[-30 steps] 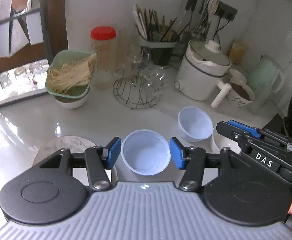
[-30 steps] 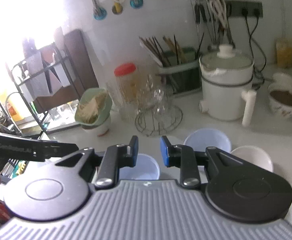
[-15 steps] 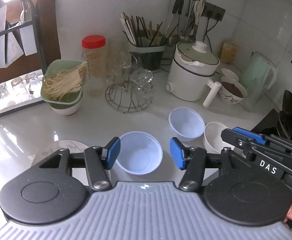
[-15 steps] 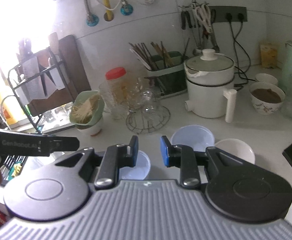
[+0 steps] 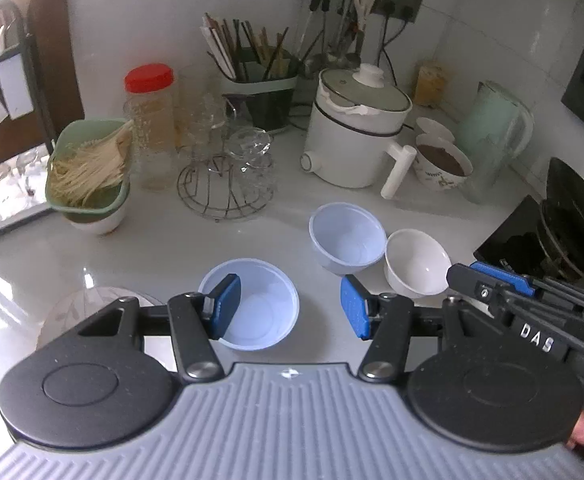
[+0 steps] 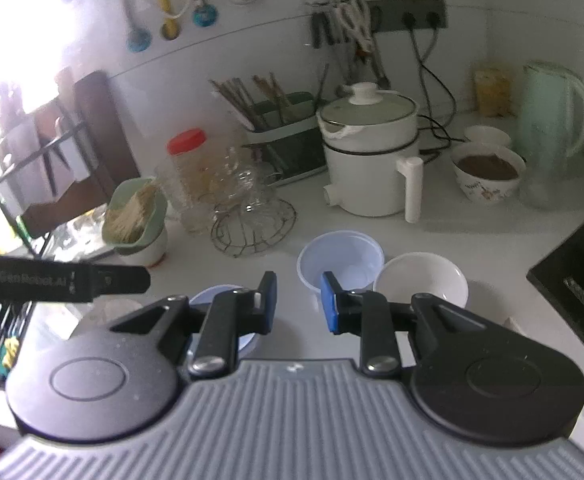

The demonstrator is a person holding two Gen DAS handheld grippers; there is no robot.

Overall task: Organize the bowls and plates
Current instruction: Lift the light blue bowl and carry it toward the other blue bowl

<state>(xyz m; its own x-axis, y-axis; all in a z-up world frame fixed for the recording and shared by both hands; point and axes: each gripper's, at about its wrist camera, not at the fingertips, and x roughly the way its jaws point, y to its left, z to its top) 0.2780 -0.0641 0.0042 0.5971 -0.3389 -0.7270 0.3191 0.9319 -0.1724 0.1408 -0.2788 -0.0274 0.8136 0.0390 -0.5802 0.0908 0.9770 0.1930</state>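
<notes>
White countertop carries everything I have to sort. I count three loose bowls on it: two pale blue plastic ones and one white one. My left gripper hangs over the nearer blue bowl, its blue pads standing well apart with nothing pressed between them; the left pad overlaps that bowl's rim in my view, though I cannot tell whether it touches. My right gripper hovers with its pads set a narrow gap apart, holding nothing, just in front of the farther blue bowl. That bowl sits tilted, touching the white bowl to its right. One patterned plate lies at the near left, partly hidden behind my left gripper. Further back I count one white electric pot, one red-lidded jar, one wire rack with glasses, one green basket of noodles resting on another white bowl, and one mint kettle.
</notes>
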